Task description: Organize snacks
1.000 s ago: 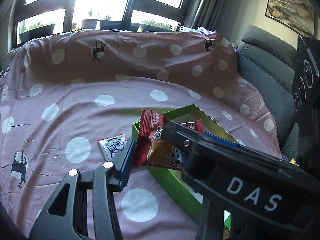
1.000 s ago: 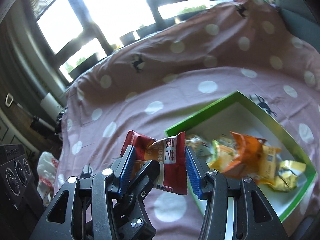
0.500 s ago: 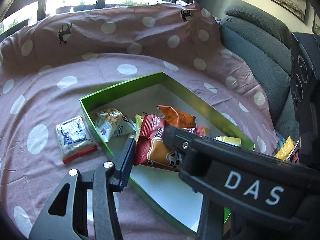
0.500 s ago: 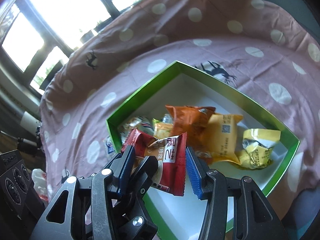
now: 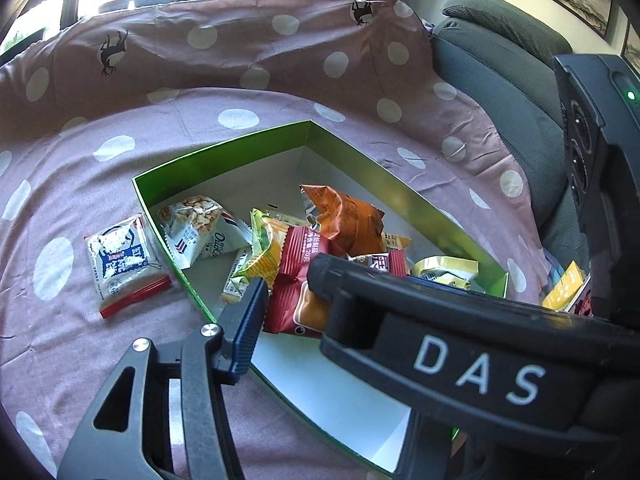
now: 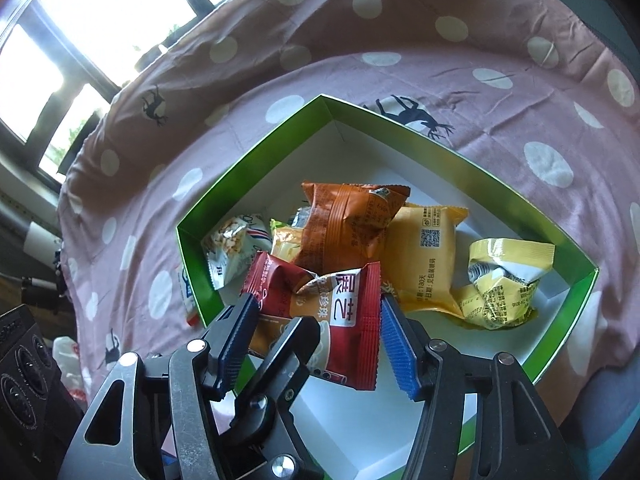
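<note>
In the left wrist view, the left gripper [image 5: 288,300] has just been opening over the green box [image 5: 224,148], and the red snack packet [image 5: 298,280] sits between its fingers, but the right gripper's black body hides the far finger, so one cannot tell if the pads still press; a white packet [image 5: 120,260] lies on the dotted cloth [image 5: 100,128] just beside the box. In the right wrist view, the right gripper [image 6: 316,332] has also just been opening, with a narrow gap visible between its blue pad [image 6: 396,348] and the same packet, low over the white floor near the orange packet [image 6: 348,228]; the step in hand appears to be the release into the box, and next both grippers probably need to open wider and lift away, then go for the white packet outside
</note>
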`<state>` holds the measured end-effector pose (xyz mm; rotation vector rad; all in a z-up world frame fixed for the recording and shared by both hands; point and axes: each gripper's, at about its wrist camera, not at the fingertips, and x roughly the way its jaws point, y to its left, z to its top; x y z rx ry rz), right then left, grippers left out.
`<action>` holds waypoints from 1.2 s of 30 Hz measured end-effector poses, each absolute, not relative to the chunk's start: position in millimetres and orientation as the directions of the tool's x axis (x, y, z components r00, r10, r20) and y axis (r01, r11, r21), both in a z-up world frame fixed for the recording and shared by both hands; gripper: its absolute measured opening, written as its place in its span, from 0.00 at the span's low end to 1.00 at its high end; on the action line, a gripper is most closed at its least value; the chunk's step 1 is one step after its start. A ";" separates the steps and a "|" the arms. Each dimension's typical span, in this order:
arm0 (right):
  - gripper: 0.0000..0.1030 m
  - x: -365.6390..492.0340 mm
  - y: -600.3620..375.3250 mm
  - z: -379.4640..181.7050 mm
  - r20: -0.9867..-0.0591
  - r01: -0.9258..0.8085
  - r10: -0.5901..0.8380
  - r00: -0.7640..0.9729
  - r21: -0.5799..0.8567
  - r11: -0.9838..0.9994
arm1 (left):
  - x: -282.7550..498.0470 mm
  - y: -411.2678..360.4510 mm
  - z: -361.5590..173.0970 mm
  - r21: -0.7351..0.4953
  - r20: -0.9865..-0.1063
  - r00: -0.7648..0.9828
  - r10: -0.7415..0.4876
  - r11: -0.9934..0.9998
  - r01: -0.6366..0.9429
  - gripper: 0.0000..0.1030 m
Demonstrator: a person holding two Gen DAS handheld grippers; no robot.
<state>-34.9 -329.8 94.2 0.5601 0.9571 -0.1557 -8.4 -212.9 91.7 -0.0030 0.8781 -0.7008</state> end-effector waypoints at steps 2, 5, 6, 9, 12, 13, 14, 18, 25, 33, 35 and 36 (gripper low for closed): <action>0.61 -35.4 -328.4 95.4 -0.808 0.367 0.110 0.578 0.378 0.850 | -7.0 -209.4 92.6 -0.274 -0.704 0.437 -0.560 0.782 0.560 0.59; 0.64 -37.0 -325.3 101.6 -0.795 0.366 0.083 0.600 0.366 0.856 | -6.7 -202.9 96.8 -0.274 -0.693 0.448 -0.565 0.782 0.560 0.65; 0.68 -37.7 -324.4 104.0 -0.789 0.363 0.079 0.610 0.367 0.857 | -6.0 -200.2 98.2 -0.277 -0.690 0.450 -0.567 0.782 0.559 0.65; 0.71 -40.1 -321.2 111.5 -0.767 0.356 0.058 0.639 0.361 0.862 | -3.1 -187.3 104.1 -0.292 -0.676 0.463 -0.574 0.785 0.546 0.70; 0.72 -41.3 -318.8 118.0 -0.740 0.344 0.047 0.670 0.366 0.864 | 2.5 -171.2 108.2 -0.291 -0.670 0.492 -0.556 0.806 0.515 0.73; 0.72 -40.9 -318.0 119.3 -0.733 0.340 0.047 0.679 0.370 0.865 | 7.3 -162.3 108.7 -0.300 -0.671 0.498 -0.549 0.816 0.495 0.74; 0.73 -40.5 -317.0 120.2 -0.724 0.334 0.050 0.688 0.376 0.864 | 11.0 -155.3 108.7 -0.309 -0.672 0.504 -0.543 0.824 0.476 0.74; 0.73 -33.3 -309.7 118.7 -0.708 0.304 0.082 0.701 0.400 0.865 | 30.1 -118.8 101.5 -0.326 -0.678 0.557 -0.479 0.876 0.356 0.75; 0.72 -18.4 -284.4 114.2 -0.712 0.254 0.095 0.696 0.369 0.894 | 60.6 -85.1 68.8 -0.359 -0.748 0.519 -0.414 0.910 0.209 0.74; 0.72 -13.6 -280.3 110.2 -0.726 0.251 0.091 0.682 0.348 0.903 | 89.4 -67.6 35.0 -0.476 -0.778 0.409 -0.477 0.872 0.110 0.57; 0.72 -13.5 -280.3 109.9 -0.728 0.254 0.088 0.679 0.346 0.903 | 95.3 -65.4 28.7 -0.502 -0.779 0.387 -0.493 0.861 0.087 0.57; 0.72 -13.4 -280.3 109.8 -0.729 0.253 0.089 0.679 0.346 0.903 | 97.3 -63.8 27.4 -0.516 -0.773 0.388 -0.503 0.853 0.077 0.57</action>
